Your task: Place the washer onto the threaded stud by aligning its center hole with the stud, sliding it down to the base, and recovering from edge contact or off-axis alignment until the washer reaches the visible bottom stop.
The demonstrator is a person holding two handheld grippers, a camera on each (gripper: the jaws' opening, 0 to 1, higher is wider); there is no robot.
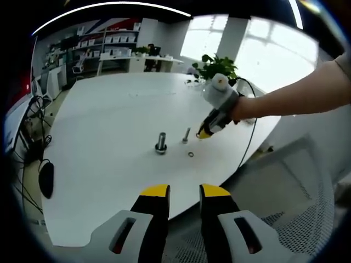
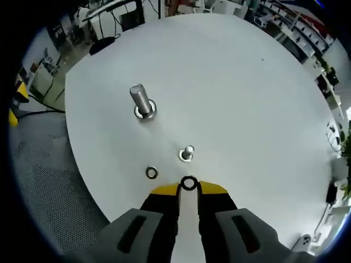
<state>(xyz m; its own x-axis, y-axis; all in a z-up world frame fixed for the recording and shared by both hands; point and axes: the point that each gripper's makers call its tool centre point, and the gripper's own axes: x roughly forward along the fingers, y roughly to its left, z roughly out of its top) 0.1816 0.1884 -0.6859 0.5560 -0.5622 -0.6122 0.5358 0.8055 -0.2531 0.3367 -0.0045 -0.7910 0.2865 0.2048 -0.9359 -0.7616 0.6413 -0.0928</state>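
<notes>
A small threaded stud (image 2: pixel 187 153) stands upright on the white table (image 2: pixel 247 82), just beyond my right gripper (image 2: pixel 188 189). That gripper is shut on a dark ring washer (image 2: pixel 188 183), pinched at its yellow tips, close to the stud but short of it. A second washer (image 2: pixel 152 172) lies flat on the table to the left. A larger bolt (image 2: pixel 142 102) stands farther off. In the left gripper view, my left gripper (image 1: pixel 185 192) is open and holds nothing, back at the table edge. Ahead of it are the large bolt (image 1: pixel 160 143), the small stud (image 1: pixel 186 135), the loose washer (image 1: pixel 191 154) and the right gripper (image 1: pixel 204 133).
A person's hand and forearm (image 1: pixel 285 98) hold the right gripper from the right. A black mouse (image 1: pixel 46 178) and cables lie at the table's left edge. A potted plant (image 1: pixel 216 68) stands at the far side. A mesh chair (image 1: pixel 307 219) is below the near edge.
</notes>
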